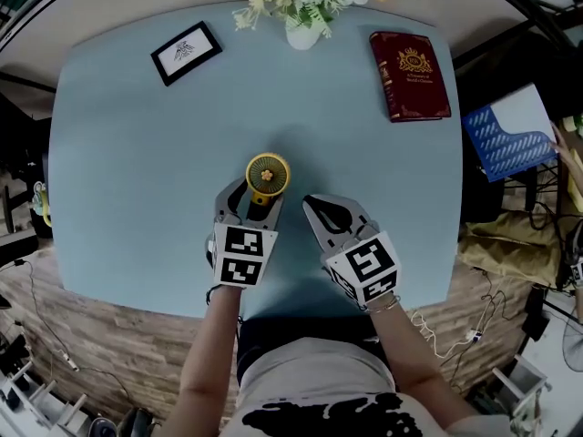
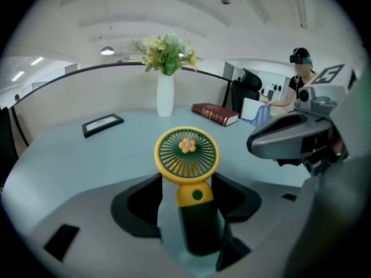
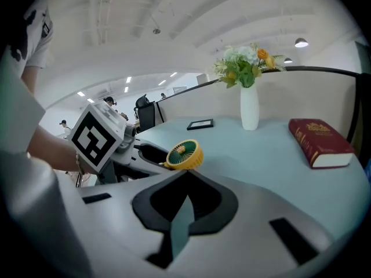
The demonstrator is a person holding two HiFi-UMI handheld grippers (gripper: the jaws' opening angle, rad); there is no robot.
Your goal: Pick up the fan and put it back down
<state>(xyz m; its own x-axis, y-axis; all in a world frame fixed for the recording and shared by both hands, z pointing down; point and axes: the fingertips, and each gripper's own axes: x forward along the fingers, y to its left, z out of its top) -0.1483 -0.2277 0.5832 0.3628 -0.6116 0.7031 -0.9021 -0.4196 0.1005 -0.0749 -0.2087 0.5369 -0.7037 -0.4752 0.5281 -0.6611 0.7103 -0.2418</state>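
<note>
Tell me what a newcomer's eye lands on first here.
First is the small yellow-and-green fan, near the middle of the pale blue table, with its handle between the open jaws of the left gripper. Next comes the right gripper, empty, just beside it. Then the red book and the white vase of flowers stand out at the table's far edge.

No text can be read: the gold lettering under the crest on the dark red book (image 1: 411, 74) is too small to make out, and the framed card (image 1: 186, 52) shows only a blurred mark.
</note>
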